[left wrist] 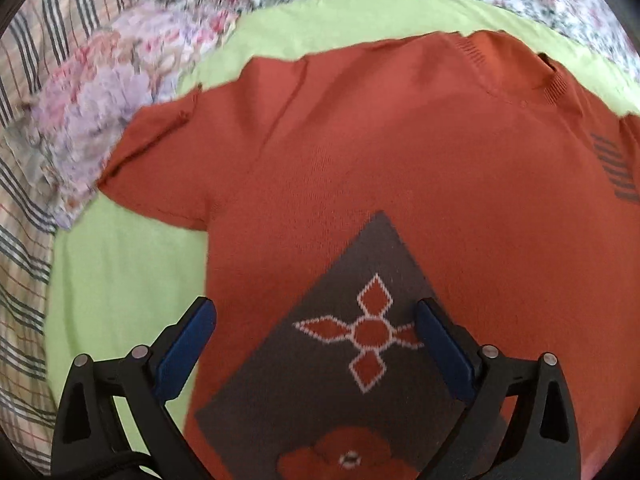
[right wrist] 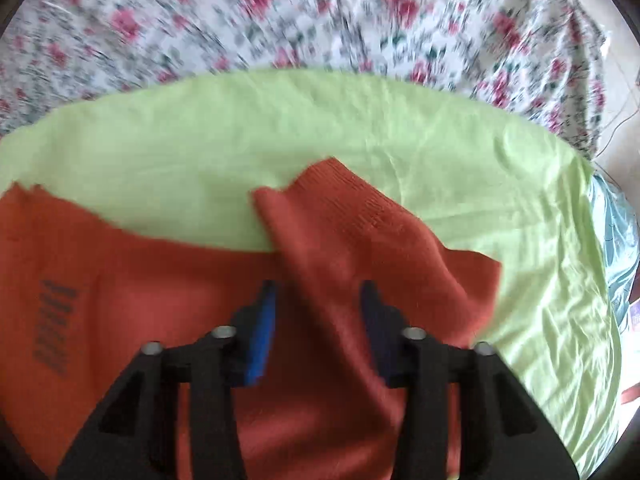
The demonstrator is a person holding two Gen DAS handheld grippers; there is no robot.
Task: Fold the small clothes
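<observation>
**Orange sweater flat on green cloth**

Orange knit sweater lies spread on lime-green cloth, over floral bedsheet. Left gripper jaws wide, above grey diamond motif. Right gripper jaws partly apart, raised sleeve between them; grip unclear. Grey chest marking blurred, unreadable.

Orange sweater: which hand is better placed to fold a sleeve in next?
Right, probably. The right tongs are open astride the rumpled sleeve of the orange sweater. The left tongs are open over the chest pattern, away from their sleeve.
</observation>
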